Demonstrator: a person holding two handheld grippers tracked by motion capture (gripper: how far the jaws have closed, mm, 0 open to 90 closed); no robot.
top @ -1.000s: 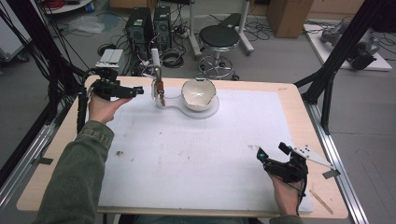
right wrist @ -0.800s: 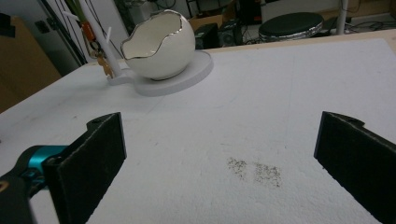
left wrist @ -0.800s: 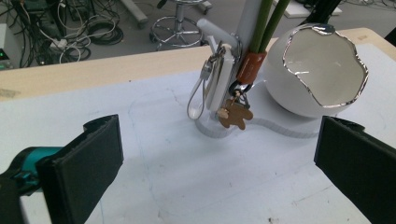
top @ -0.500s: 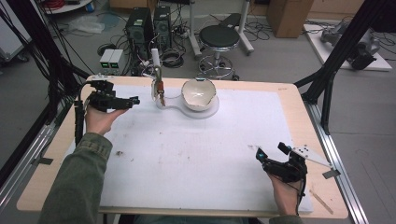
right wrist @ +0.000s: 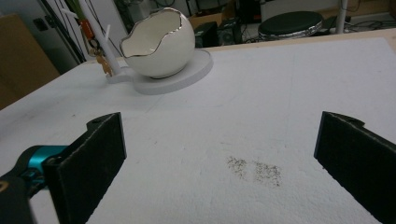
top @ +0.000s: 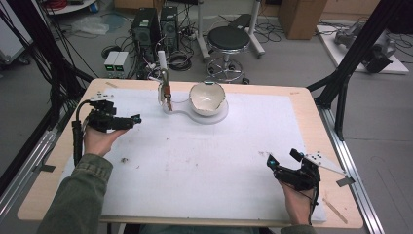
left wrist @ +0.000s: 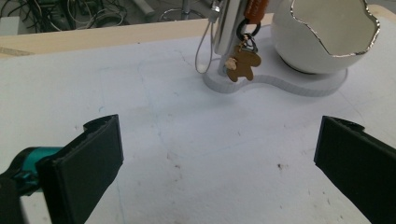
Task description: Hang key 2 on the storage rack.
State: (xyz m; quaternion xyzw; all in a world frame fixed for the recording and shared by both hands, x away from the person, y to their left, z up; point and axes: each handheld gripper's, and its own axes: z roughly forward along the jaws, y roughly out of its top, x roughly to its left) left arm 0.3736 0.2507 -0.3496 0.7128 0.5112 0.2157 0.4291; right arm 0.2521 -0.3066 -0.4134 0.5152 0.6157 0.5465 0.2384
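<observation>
A white egg-shaped bowl (top: pixel 207 97) with a jagged gilt rim sits on a white base (top: pixel 220 117) at the far middle of the table. Beside it on the same base rises a thin stand (top: pixel 163 73) with a gingerbread-man key charm (left wrist: pixel 243 63) hanging from it. My left gripper (top: pixel 132 119) is held over the mat's left side, open and empty, well short of the stand. My right gripper (top: pixel 281 157) rests near the front right, jaws wide apart with nothing between them. In the right gripper view the bowl (right wrist: pixel 161 44) and stand (right wrist: pixel 100 37) lie far ahead.
A white foam mat (top: pixel 204 165) covers most of the wooden tabletop. A dark smudge (right wrist: pixel 254 170) marks the mat in front of the right gripper. A thin wooden stick (top: pixel 336 209) lies by the front right corner. Black frame poles flank the table; a stool (top: pixel 229 39) stands behind.
My left gripper has drawn back from the stand, toward the near edge and slightly left. The right gripper, bowl and stand have not moved.
</observation>
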